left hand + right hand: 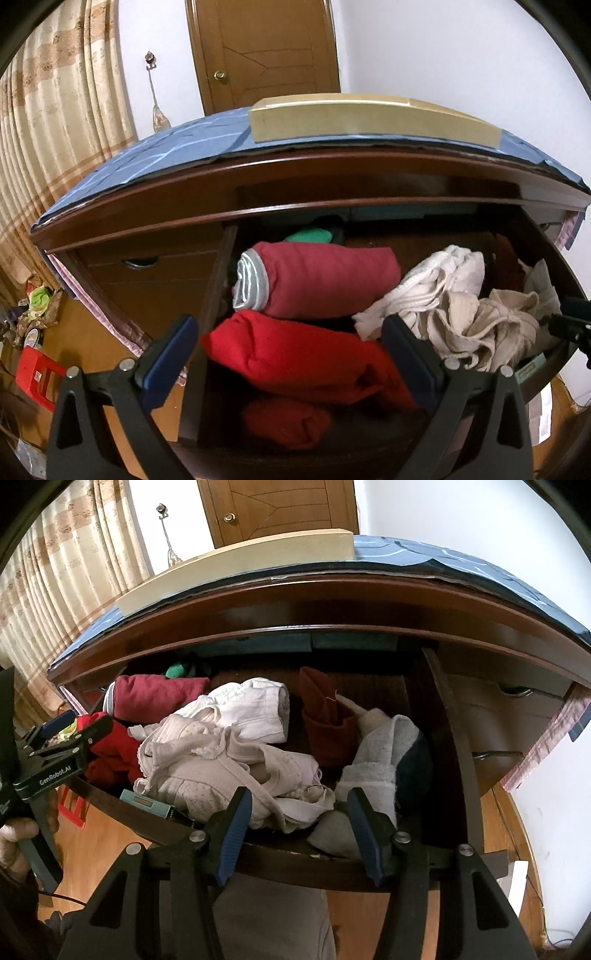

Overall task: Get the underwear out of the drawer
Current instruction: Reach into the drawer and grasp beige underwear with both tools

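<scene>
Grey socks (pixel 384 760) and person's hand (pixel 16 840): right-wrist view only.

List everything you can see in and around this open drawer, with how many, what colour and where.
drawer: one, dark wood, pulled open under the dresser top
rolled garments: two, dark red above bright red, left part of drawer
crumpled underwear: a pile, white and beige, middle of drawer
folded cloth: one, rust red, behind the pile
bundle: one, grey and navy, right part of drawer
green item: one, far back, mostly hidden
box: one, pale tan, on the blue cover
door: one, brown, behind
curtain: beige, left
left gripper: open, over the red rolls
right gripper: open, at the drawer's front edge
</scene>
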The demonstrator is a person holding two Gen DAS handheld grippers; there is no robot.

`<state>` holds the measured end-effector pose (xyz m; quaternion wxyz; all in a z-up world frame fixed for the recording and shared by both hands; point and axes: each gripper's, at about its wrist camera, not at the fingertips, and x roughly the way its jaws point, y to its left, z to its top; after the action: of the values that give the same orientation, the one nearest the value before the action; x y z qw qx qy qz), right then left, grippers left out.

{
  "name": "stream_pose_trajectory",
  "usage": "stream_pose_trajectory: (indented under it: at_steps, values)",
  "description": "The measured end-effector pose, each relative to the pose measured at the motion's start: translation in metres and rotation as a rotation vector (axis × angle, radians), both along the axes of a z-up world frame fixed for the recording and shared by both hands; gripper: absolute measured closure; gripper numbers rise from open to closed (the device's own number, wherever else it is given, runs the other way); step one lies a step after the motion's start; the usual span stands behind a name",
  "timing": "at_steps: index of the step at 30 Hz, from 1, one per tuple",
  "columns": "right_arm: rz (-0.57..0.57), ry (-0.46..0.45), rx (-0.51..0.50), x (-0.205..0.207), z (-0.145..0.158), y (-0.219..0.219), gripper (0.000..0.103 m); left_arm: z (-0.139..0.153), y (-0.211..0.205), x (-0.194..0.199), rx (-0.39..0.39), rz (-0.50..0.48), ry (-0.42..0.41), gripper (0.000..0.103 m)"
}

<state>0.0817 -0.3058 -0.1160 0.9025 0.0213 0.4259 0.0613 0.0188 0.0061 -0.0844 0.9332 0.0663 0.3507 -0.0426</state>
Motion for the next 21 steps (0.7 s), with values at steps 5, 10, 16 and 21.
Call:
stream_pose_trajectory:
  at_steps: [5,10,16,21]
  values:
    - [0.004,-0.001,-0.001,0.002,0.001,-0.002,0.047,-0.002,0.000,-0.005,0.013,-0.001,0.013,0.002]
    - [0.009,0.009,-0.005,0.010,0.002,-0.003,0.047,-0.005,0.002,-0.009,0.021,0.007,0.021,0.002]
    - [0.016,0.020,-0.009,0.010,0.000,-0.002,0.047,-0.015,0.010,-0.012,0.026,0.017,0.053,0.002]
    - [0.021,0.035,-0.010,0.010,0.000,-0.003,0.046,-0.015,0.010,-0.014,0.035,0.016,0.054,0.002]
